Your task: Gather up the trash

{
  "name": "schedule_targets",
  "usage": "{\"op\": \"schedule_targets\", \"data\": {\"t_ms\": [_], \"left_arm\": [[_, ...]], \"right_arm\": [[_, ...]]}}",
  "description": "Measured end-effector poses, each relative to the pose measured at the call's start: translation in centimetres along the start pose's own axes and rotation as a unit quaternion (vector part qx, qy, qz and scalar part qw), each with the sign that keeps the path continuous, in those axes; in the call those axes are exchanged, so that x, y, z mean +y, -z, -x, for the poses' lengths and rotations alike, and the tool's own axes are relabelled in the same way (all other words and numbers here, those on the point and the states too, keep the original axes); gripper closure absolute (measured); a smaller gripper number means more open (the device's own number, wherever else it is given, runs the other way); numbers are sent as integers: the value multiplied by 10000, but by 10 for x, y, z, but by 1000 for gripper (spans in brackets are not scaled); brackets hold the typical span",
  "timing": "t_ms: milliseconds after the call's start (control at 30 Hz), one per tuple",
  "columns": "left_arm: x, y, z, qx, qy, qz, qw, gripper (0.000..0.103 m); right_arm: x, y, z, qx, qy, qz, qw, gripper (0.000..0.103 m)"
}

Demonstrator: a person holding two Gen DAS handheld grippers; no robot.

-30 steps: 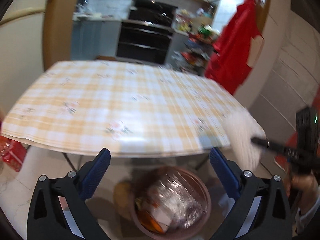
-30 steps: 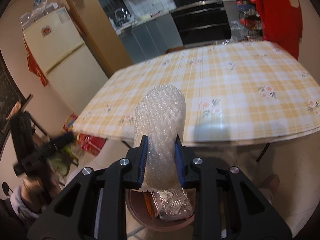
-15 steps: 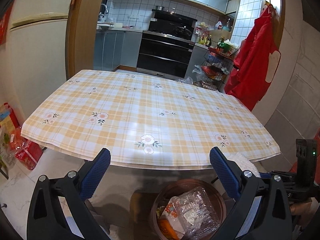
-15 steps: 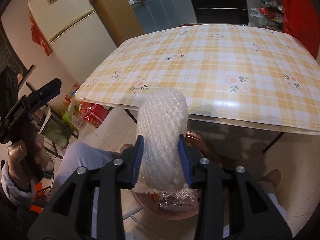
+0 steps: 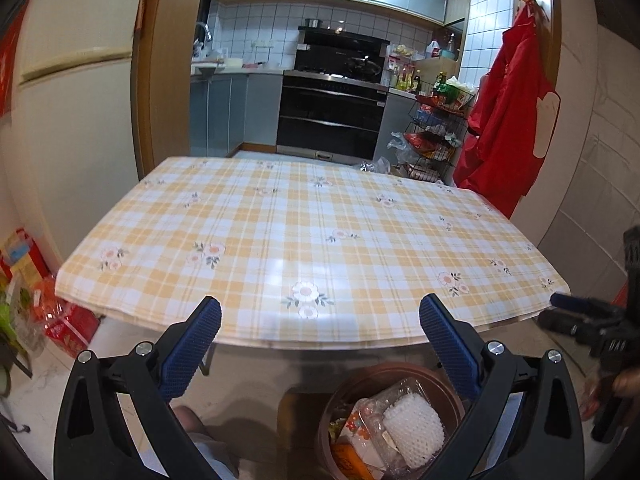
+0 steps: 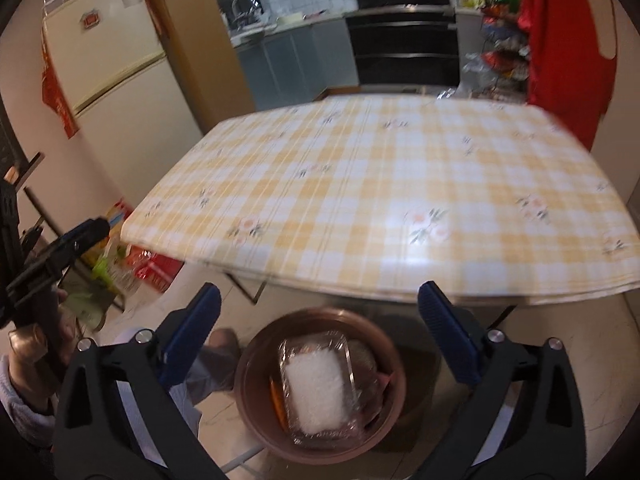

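Now both tools stand with fingers spread wide and nothing between them. The right gripper (image 6: 319, 312) hangs directly above the brown bin (image 6: 244, 376), which sits on the floor under the near edge of the surface (image 6: 400, 184). Inside the bin, the white bubble wrap (image 6: 316, 390) lies on top of a clear plastic tray and other packaging, its long axis running roughly away from the camera, along the line of the fingers. The left gripper (image 5: 320, 326) is also near the bin; in its view the bin (image 5: 340, 392) sits low and to the right, with the bubble wrap (image 5: 414, 428) closer to the right finger (image 5: 448, 344). The checked cloth shows no loose trash in either view, so collection looks finished or nearly so. Any further pickup, I judge, would mean turning away from the bin, and neither hand has a clear advantage from here.
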State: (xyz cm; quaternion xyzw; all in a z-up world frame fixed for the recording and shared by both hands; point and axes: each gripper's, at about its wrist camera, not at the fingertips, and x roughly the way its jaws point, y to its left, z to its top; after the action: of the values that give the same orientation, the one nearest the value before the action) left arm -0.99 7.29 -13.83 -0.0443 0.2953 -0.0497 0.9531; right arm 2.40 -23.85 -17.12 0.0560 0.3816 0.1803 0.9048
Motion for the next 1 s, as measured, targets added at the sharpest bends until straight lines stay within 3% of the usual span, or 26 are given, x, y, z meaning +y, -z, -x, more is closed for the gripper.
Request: {"op": "schedule_targets", "data": {"t_ms": [133,300,500,700,1000], "left_arm": [[-7,-19,9,-217,-46,-208,9995,6],[-17,-46,23,-556,-95,-464,9973,6],[-37,-77,45,-878,118,-803,9928,6],[-56,-91,66,-1142,105,-1049,9879,6],[-71,-99,81,-1338,143,-1165,9840,6]], "right_arm": [[3,-20,16,-189,466,166,9986,6],[7,-43,44,-483,632,437,9959,6],[13,-65,79,-921,851,685,9897,6],[17,-77,107,-1292,957,735,9843,6],[18,-79,119,-1441,1011,693,9819,6]]}}
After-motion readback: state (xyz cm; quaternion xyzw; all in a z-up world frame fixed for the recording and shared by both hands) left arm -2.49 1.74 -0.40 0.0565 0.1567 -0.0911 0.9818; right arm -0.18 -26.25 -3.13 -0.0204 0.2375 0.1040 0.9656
